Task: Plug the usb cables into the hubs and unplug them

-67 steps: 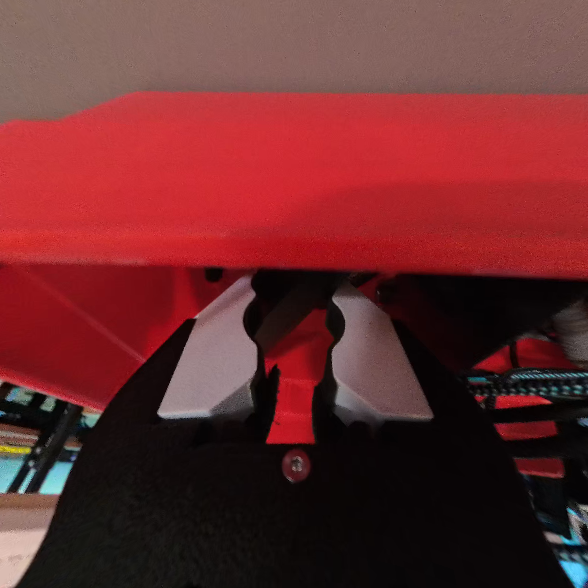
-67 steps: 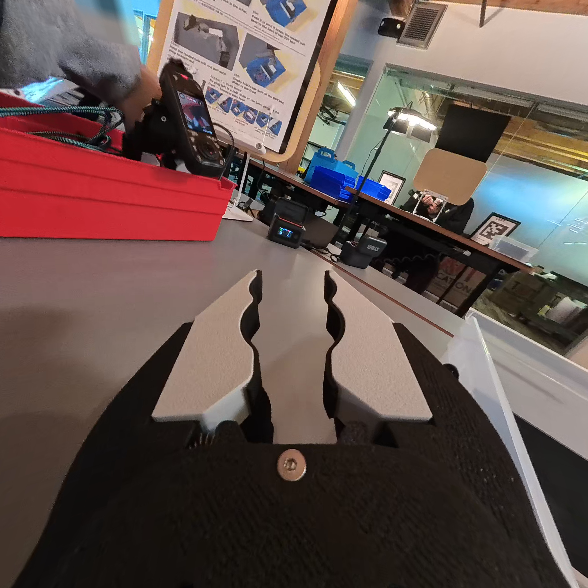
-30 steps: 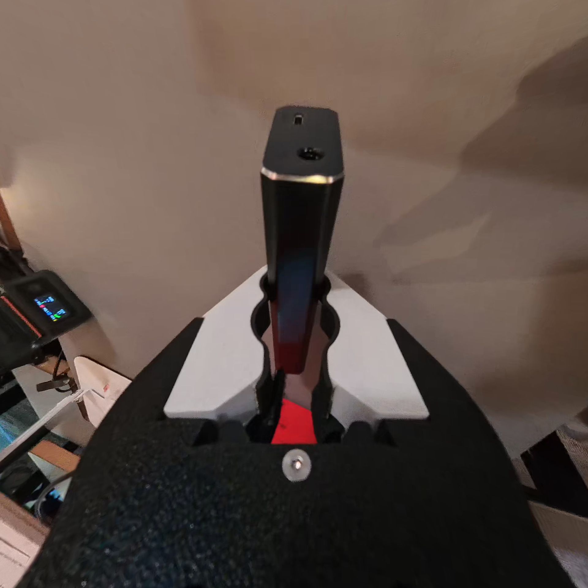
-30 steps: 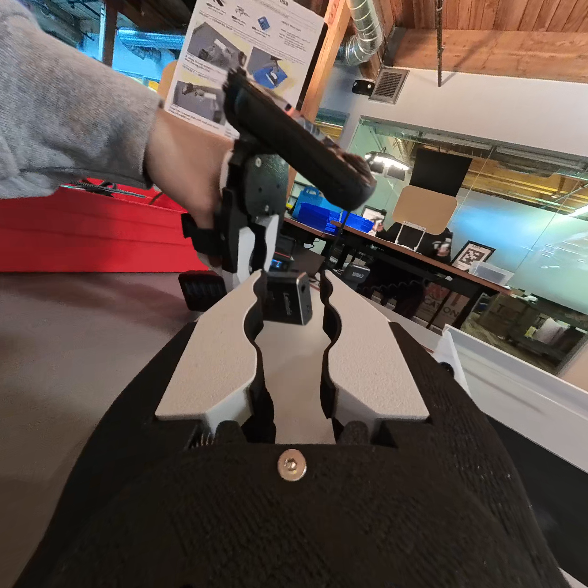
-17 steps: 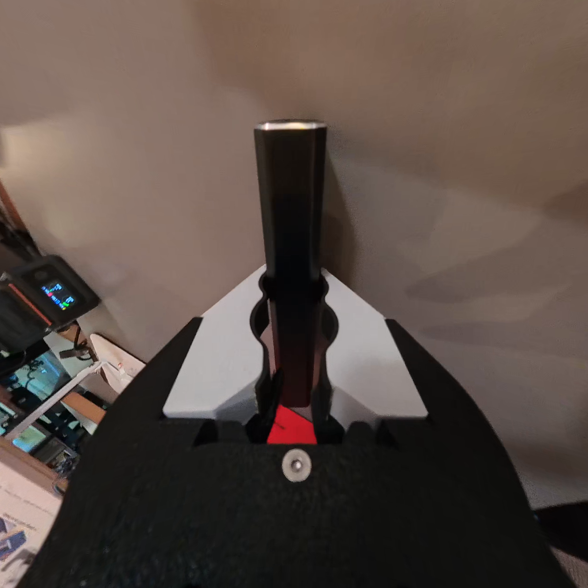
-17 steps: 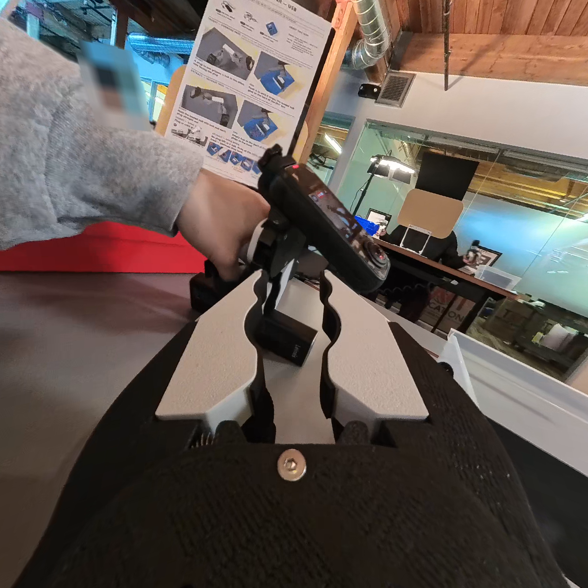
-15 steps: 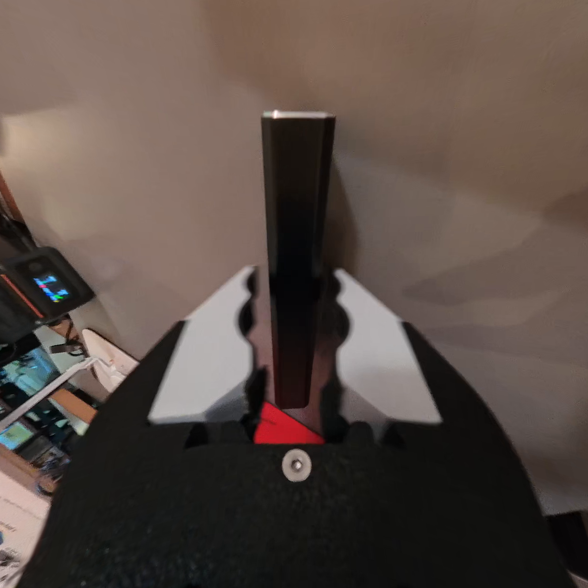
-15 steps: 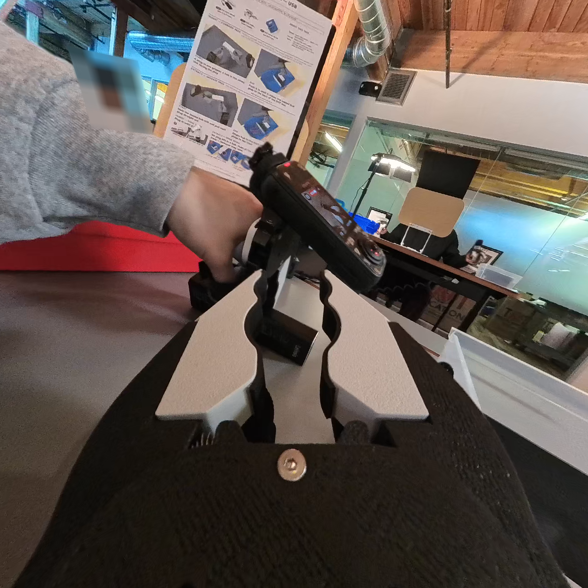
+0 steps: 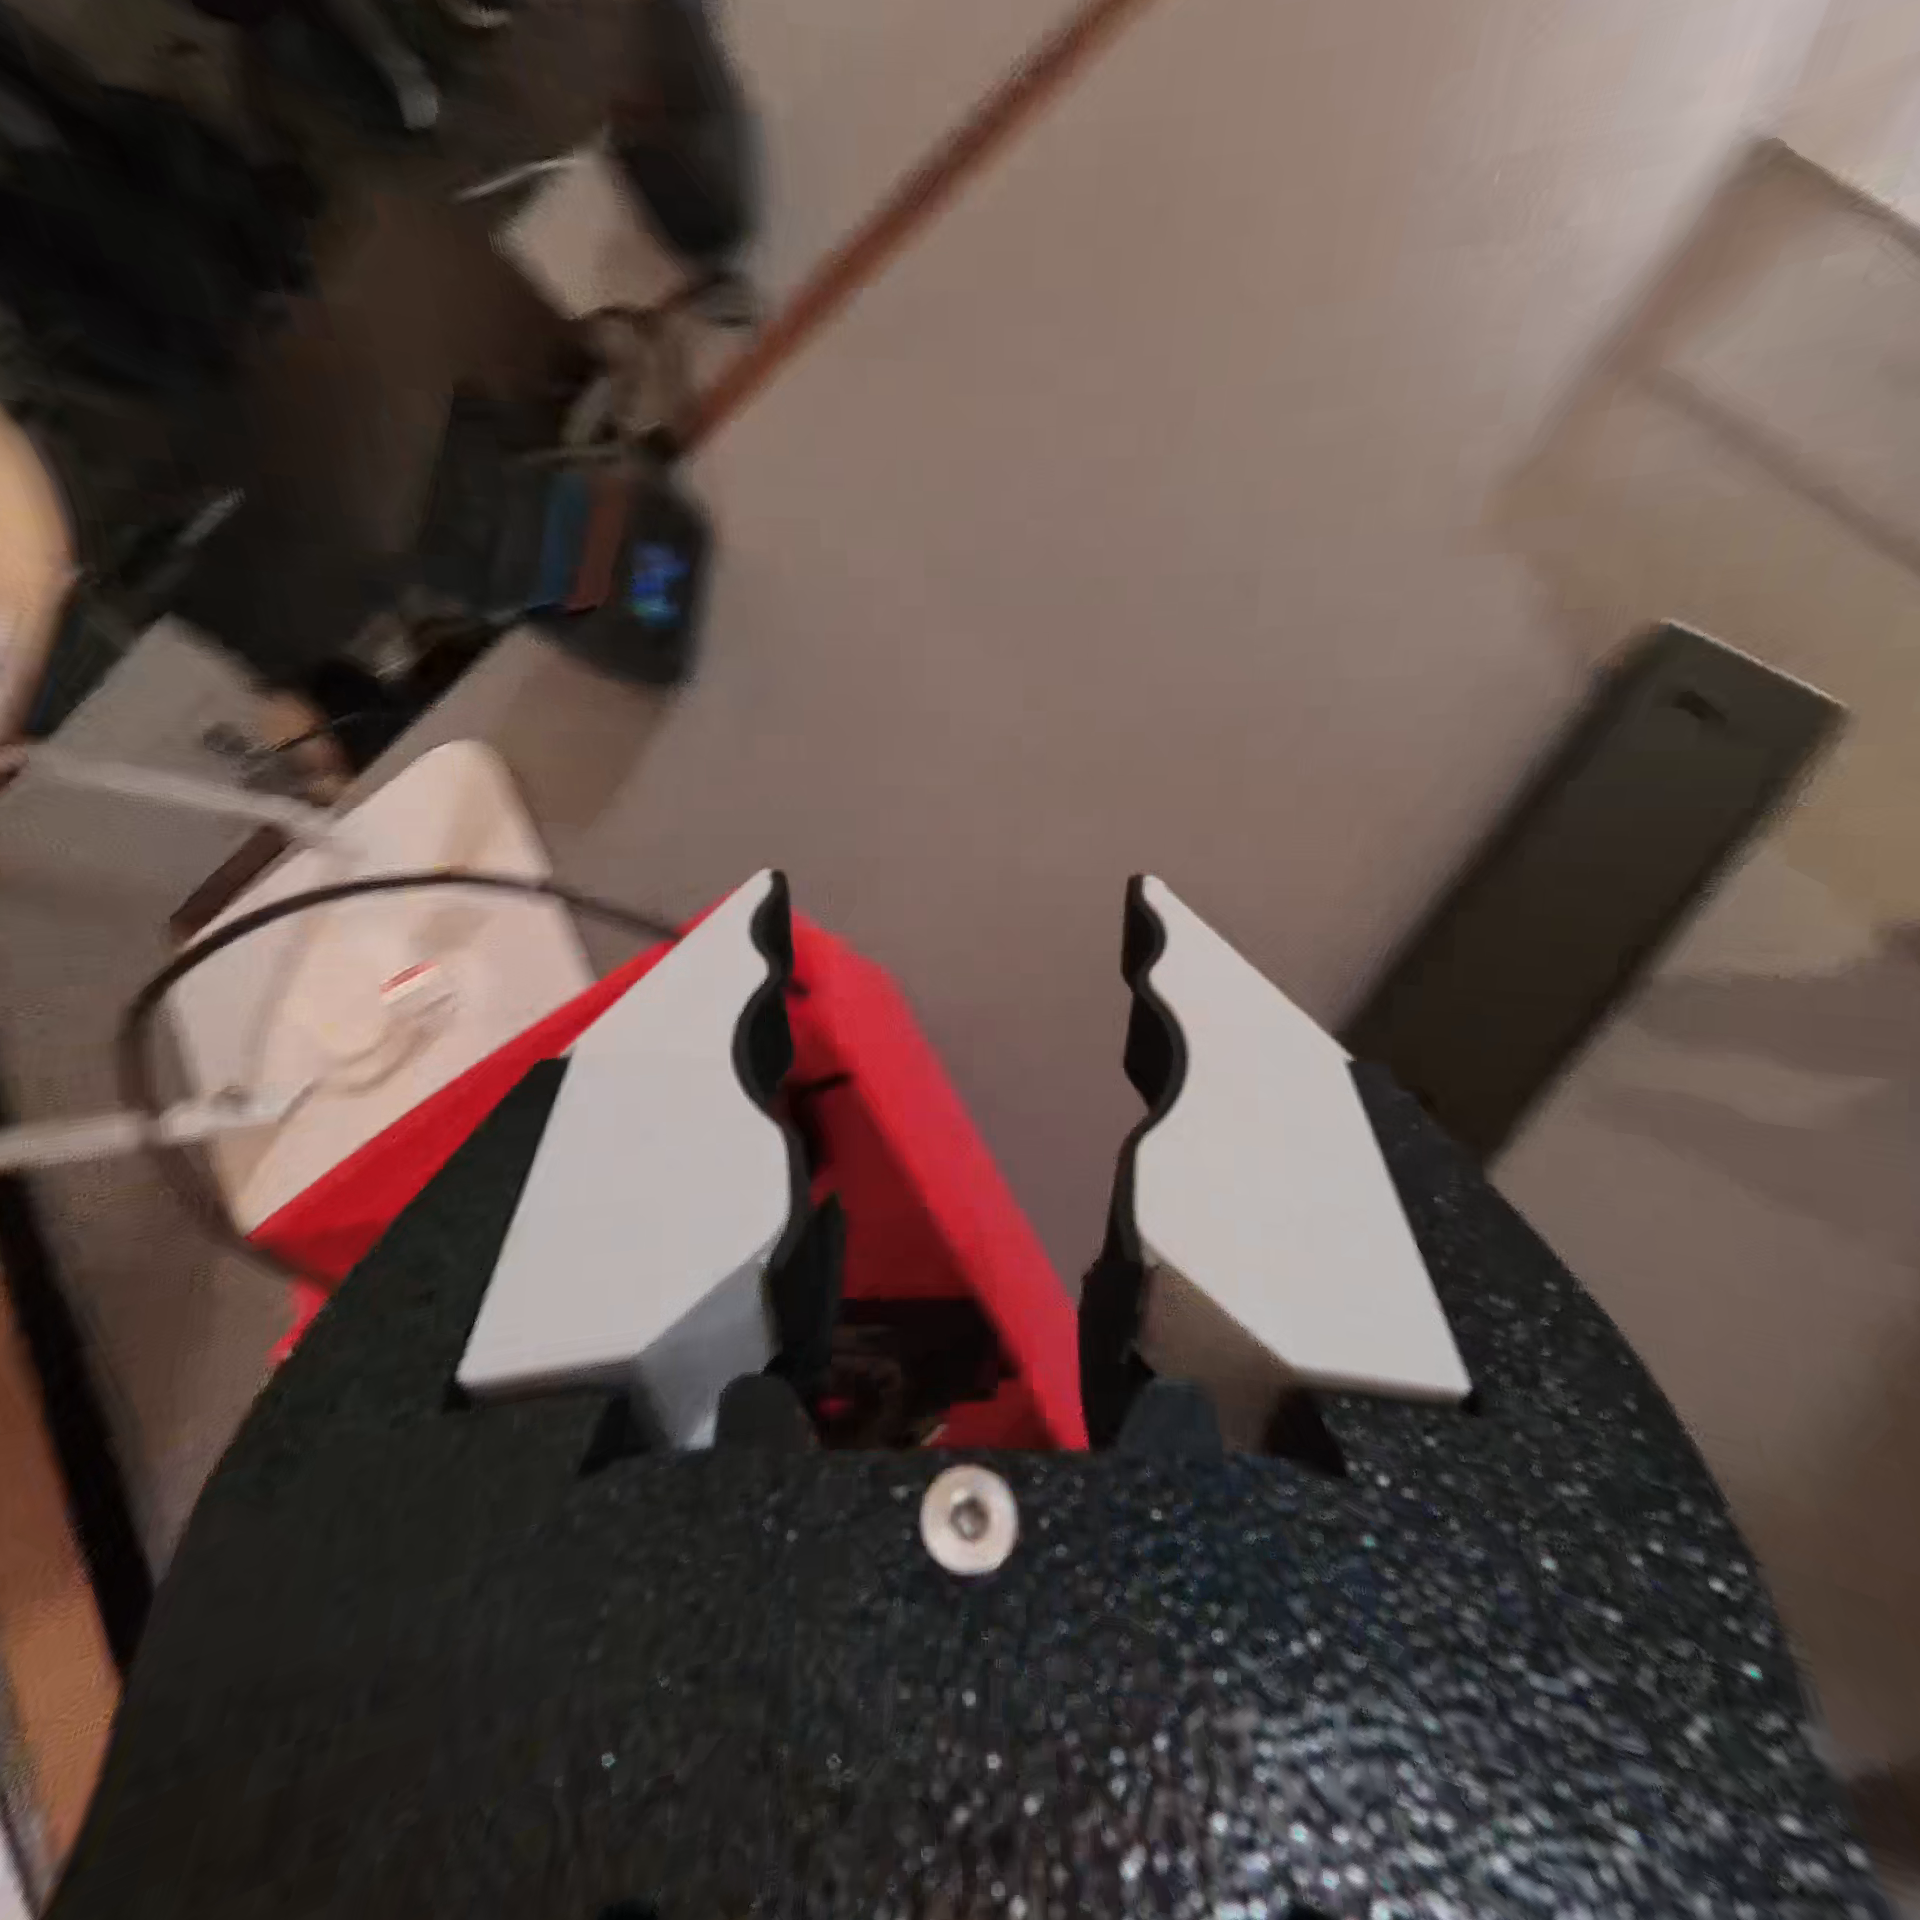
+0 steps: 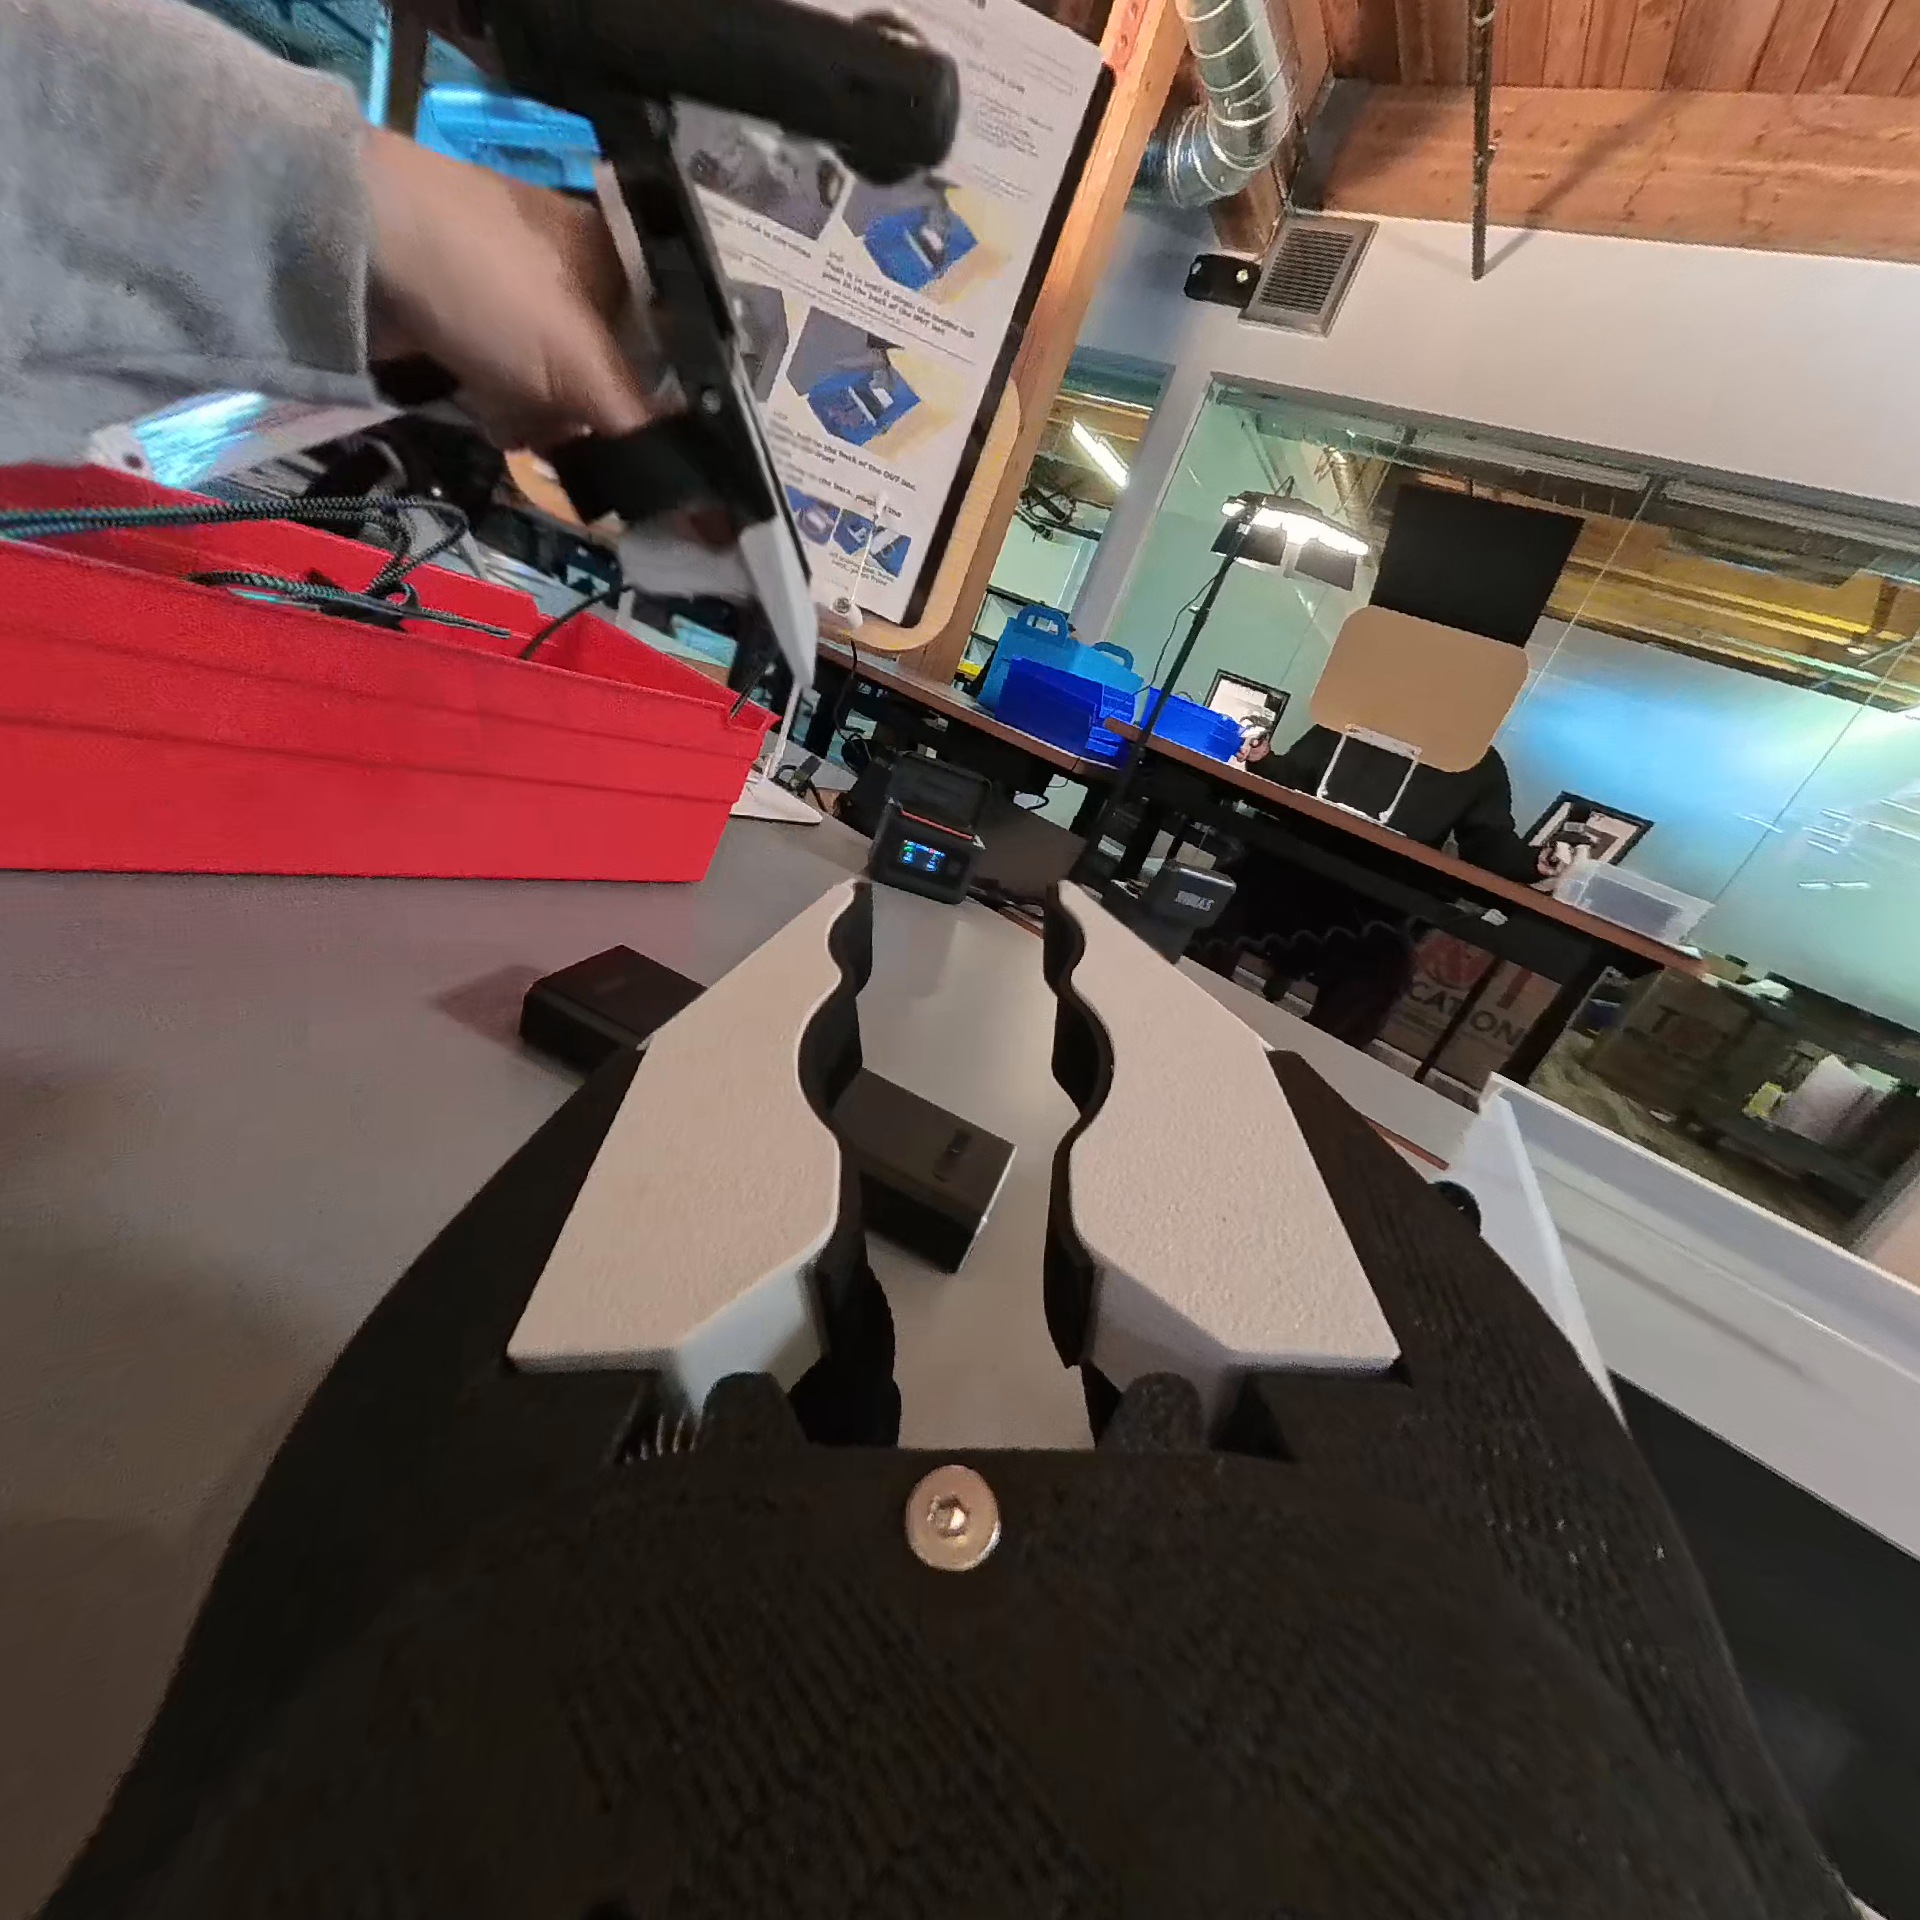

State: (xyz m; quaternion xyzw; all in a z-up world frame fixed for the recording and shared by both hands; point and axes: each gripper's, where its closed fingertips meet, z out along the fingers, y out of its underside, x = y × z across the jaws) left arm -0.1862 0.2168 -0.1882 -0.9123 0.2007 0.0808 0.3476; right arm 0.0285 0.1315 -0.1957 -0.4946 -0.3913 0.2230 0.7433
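My left gripper (image 9: 954, 894) is open and empty, held over the end of a red bin (image 9: 894, 1091). A long dark hub (image 9: 1590, 914) lies flat on the table to its right. In the right wrist view a person's hand holds the left gripper (image 10: 774, 592) above the red bin (image 10: 364, 748), which holds dark braided cables (image 10: 312, 561). My right gripper (image 10: 961, 935) is open and low over the table. A black hub (image 10: 925, 1164) lies on the table between its fingers, not gripped. A second black hub (image 10: 603, 1003) lies further left.
A white box (image 9: 364, 987) with a thin dark cable over it sits left of the red bin. A small black device with a lit display (image 10: 925, 842) stands at the table's far edge. A white tray (image 10: 1662, 1247) lies to the right. A poster board (image 10: 914, 312) stands behind.
The left gripper has let go of the hub, which now lies on the table. It has opened and swung left and up over the red bin. The right gripper has hardly moved.
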